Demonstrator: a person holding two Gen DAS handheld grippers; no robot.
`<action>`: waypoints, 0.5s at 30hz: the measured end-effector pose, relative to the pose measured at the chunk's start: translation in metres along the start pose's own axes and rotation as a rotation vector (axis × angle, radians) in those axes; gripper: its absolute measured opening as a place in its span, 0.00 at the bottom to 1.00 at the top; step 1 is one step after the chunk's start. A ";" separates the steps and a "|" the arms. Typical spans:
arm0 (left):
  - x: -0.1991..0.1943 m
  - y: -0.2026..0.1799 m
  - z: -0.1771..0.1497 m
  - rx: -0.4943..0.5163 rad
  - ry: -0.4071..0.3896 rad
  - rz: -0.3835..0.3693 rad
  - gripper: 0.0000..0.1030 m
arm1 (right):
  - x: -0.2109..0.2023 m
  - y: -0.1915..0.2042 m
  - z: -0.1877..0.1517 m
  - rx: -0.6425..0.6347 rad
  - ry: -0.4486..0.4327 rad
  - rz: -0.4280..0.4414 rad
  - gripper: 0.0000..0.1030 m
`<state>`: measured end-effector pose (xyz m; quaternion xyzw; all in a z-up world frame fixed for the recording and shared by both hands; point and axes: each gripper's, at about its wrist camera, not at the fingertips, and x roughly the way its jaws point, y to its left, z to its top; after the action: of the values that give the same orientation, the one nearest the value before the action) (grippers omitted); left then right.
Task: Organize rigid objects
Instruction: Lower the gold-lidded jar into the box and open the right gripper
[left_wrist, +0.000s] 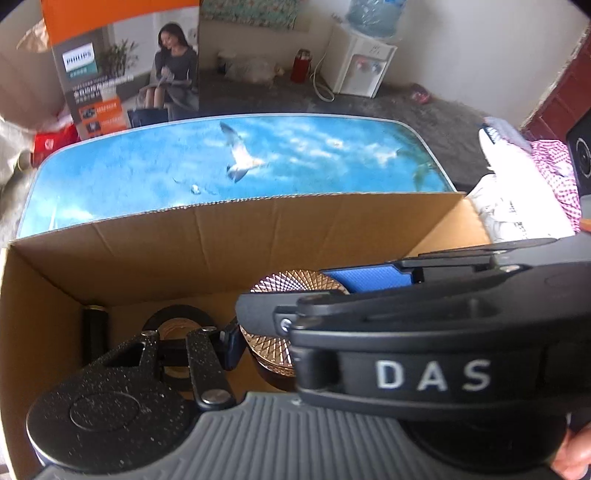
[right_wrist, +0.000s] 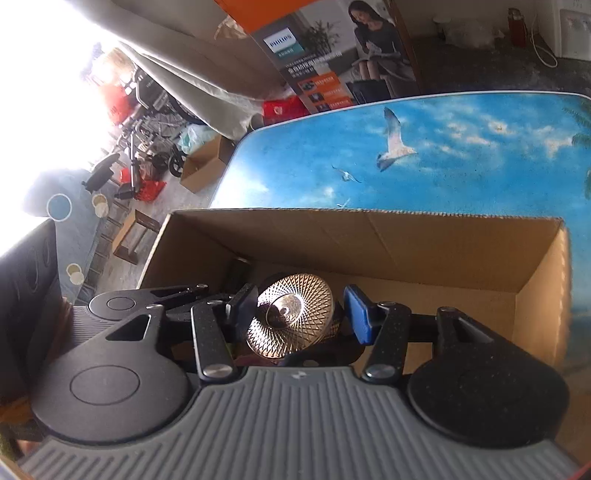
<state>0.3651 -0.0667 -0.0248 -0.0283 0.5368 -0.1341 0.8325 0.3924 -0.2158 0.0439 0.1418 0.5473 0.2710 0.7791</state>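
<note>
The right gripper (right_wrist: 299, 314) pinches a shiny copper-colored round lid (right_wrist: 291, 321) between its blue pads (right_wrist: 356, 314), holding it tilted low inside the cardboard box (right_wrist: 443, 243). The left gripper (left_wrist: 236, 343) sits at the lid's 9 o'clock side, and nobody can tell if it is spread or pressed together. A black tape roll (left_wrist: 177, 317) and a black tube (left_wrist: 94, 336) lie at the box's 9 o'clock end, and the box stands on the sky-blue table (right_wrist: 461, 155).
</note>
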 end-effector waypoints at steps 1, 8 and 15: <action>0.004 0.001 0.003 -0.009 0.008 0.000 0.56 | 0.005 -0.003 0.002 -0.001 0.005 -0.003 0.50; 0.019 0.001 0.012 -0.037 0.026 0.013 0.58 | 0.029 -0.015 0.013 0.002 0.005 -0.027 0.52; 0.013 0.004 0.011 -0.053 0.022 0.013 0.72 | 0.024 -0.019 0.008 0.034 -0.040 0.001 0.51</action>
<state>0.3806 -0.0670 -0.0330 -0.0453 0.5495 -0.1147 0.8263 0.4108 -0.2171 0.0178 0.1608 0.5359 0.2593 0.7872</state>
